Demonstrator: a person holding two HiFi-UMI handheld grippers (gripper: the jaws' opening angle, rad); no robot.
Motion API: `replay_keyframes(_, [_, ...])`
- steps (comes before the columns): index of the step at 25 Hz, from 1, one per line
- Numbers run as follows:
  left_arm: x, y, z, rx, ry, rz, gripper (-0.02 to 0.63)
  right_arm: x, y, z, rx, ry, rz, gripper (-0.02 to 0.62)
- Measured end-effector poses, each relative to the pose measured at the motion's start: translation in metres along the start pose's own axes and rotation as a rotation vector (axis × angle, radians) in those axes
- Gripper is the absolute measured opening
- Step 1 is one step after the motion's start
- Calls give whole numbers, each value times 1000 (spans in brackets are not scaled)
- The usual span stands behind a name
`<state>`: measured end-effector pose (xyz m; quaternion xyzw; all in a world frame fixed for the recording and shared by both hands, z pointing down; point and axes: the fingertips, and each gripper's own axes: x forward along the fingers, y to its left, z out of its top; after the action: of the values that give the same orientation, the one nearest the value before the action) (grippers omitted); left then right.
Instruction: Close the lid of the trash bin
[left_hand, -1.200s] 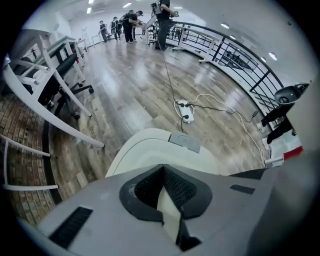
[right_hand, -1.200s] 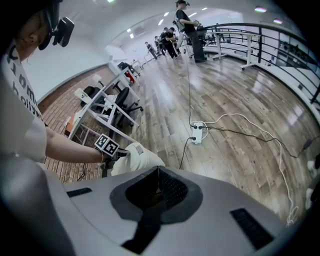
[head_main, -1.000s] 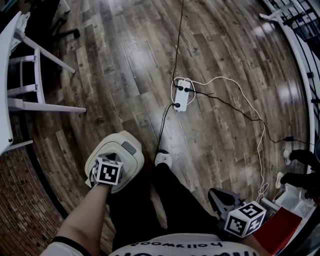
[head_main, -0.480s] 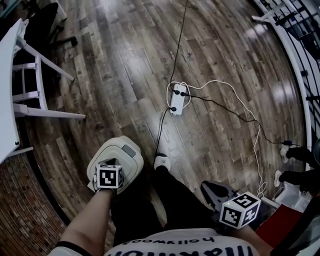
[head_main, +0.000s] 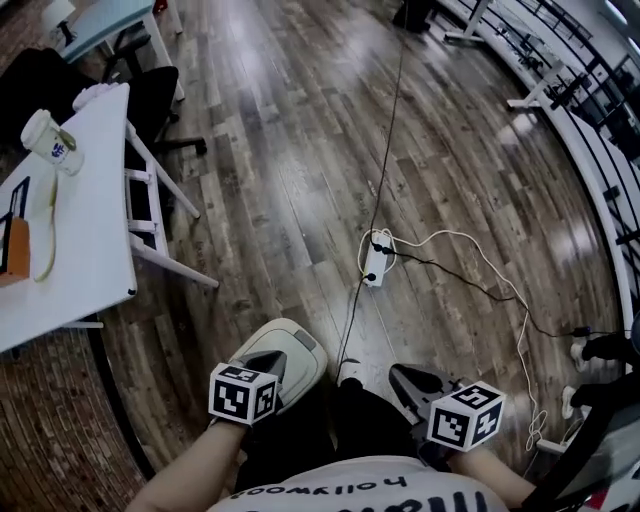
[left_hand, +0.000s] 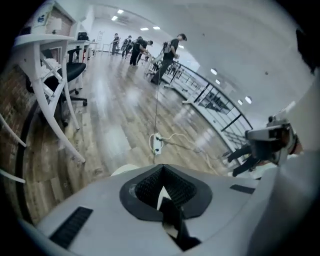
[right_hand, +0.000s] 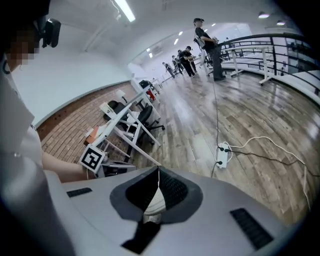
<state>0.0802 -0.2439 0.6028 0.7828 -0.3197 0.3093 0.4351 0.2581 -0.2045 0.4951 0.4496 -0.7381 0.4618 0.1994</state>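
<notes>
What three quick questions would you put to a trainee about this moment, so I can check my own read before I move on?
1. True or false: the lid of the trash bin is down.
2. Pick one. What lies on the floor beyond the bin? A) a white power strip with cables plugged in; B) a broom; C) a bucket.
3. In a few words: how do the jaws of the left gripper and the right gripper stand, and is anything between them?

Key: 1 true. 2 A. 3 both pairs are together, with nothing between them.
</notes>
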Motion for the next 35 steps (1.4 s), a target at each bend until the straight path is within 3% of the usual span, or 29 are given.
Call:
replay_keyframes(4, [-77, -31, 41, -19, -208, -152, 6, 8, 55, 31, -77, -95, 51, 10])
replay_keyframes(8, [-155, -43, 63, 115, -341, -188, 6, 2, 106, 62, -196, -219, 25, 10])
replay_keyframes(11, [-216, -46, 73, 234, -423, -218, 8, -16, 157, 72, -178, -340, 62, 10])
replay_keyframes(14, [-280, -60, 80, 333, -504, -310, 8, -46, 214, 65, -143, -461, 123, 9])
replay_keyframes(17, [-336, -73, 82, 430, -580, -373, 8, -80, 258, 62, -192, -560, 94, 9])
replay_keyframes(20, [-368, -75, 87, 460, -649, -380, 8, -116, 284, 67, -237, -659, 52, 9])
replay_keyframes(24, [-379, -73, 82, 484, -657, -392, 8, -160, 291, 61, -240, -758, -4, 9])
replay_keyframes(28, [-384, -71, 78, 494, -639, -387, 8, -187, 276, 51, -220, -793, -20, 9])
replay_keyframes(32, [-377, -79, 71, 471, -632, -376, 8, -178, 263, 47, -246, -735, -70, 9])
replay_keyframes(35, [-368, -94, 75, 446, -653, -364, 6, -167, 262, 45, -311, -673, -59, 9])
